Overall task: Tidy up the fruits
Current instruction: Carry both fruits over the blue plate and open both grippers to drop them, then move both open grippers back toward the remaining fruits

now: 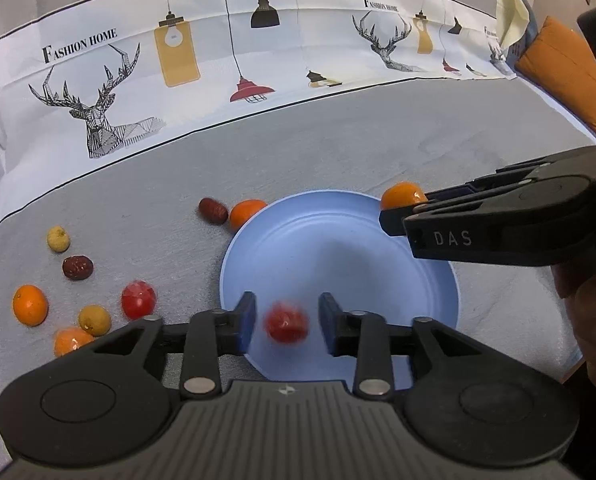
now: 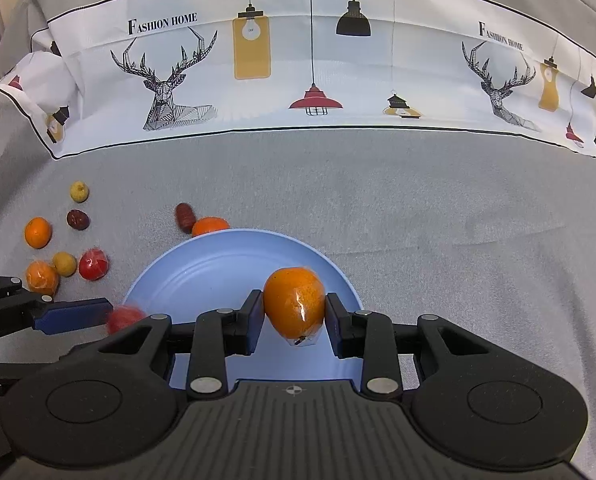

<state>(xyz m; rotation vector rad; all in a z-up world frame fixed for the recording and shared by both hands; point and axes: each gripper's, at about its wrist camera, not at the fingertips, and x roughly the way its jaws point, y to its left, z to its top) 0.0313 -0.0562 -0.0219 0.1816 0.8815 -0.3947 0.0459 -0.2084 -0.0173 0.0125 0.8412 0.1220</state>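
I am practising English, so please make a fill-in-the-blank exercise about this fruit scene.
1. The plate is ____ in colour.
2. The right gripper holds an ____ fruit between its fingers.
3. The fruit between the open fingers of the left gripper is ____.
4. The cloth at the back shows lamps and ____.

Missing words: blue; orange; red; deer
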